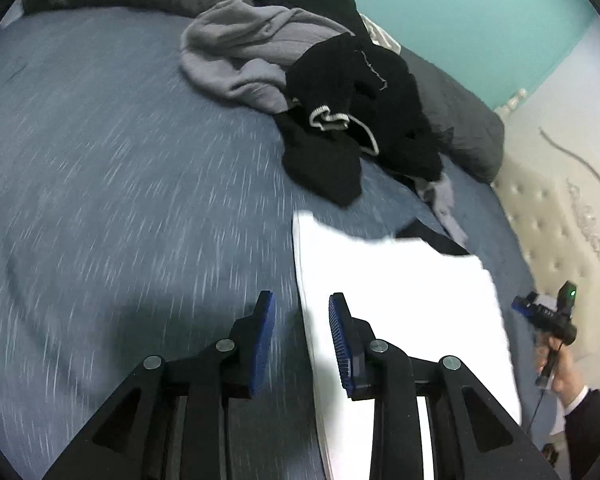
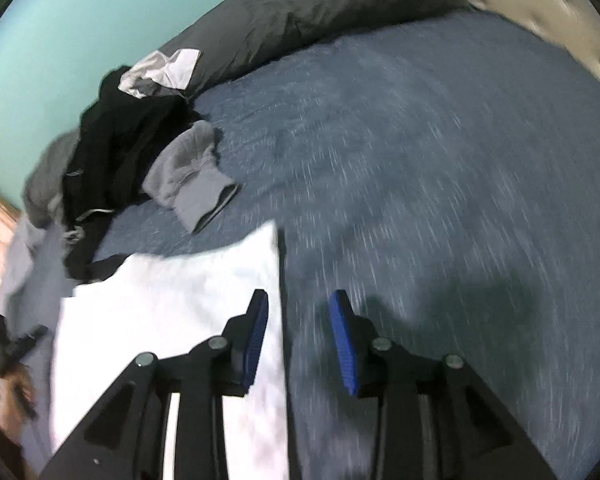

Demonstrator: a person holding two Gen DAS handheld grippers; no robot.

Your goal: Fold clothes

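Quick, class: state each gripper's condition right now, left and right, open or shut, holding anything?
Left gripper: open, holding nothing, poised at the edge of the white garment.
Right gripper: open, holding nothing, above the white garment's edge and the blue bedspread.

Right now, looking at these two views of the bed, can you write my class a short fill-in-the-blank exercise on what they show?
1. The folded cloth lying flat on the bed is ____ in colour.
2. Both the left gripper and the right gripper have their jaws ____.
3. The blanket covering the bed is ____.
4. The wall behind the pile of clothes is ____.

Missing words: white; open; blue; turquoise
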